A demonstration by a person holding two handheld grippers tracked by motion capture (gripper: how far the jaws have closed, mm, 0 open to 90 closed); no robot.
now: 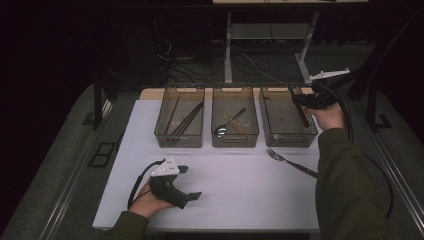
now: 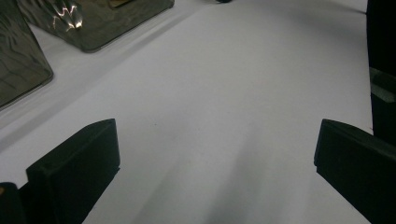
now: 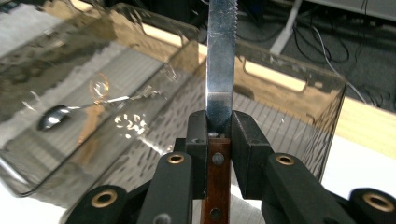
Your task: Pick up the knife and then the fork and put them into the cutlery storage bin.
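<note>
My right gripper (image 1: 300, 101) is over the right clear bin (image 1: 280, 135), shut on a knife (image 1: 304, 118). In the right gripper view the jaws (image 3: 219, 126) clamp the knife where the wooden handle meets the serrated steel blade (image 3: 221, 56), which points away over the bin's rim (image 3: 299, 77). My left gripper (image 1: 191, 182) rests low over the white table near the front left, and its jaws (image 2: 217, 158) stand wide open with only bare table between them. A fork (image 1: 290, 162) lies on the table in front of the right bin.
Three clear bins stand in a row at the back of the white table (image 1: 240, 195). The left bin (image 1: 170, 137) holds long dark utensils, and the middle bin (image 1: 250, 136) holds a spoon (image 3: 52, 116) and a light wooden piece. A cable trails from each gripper.
</note>
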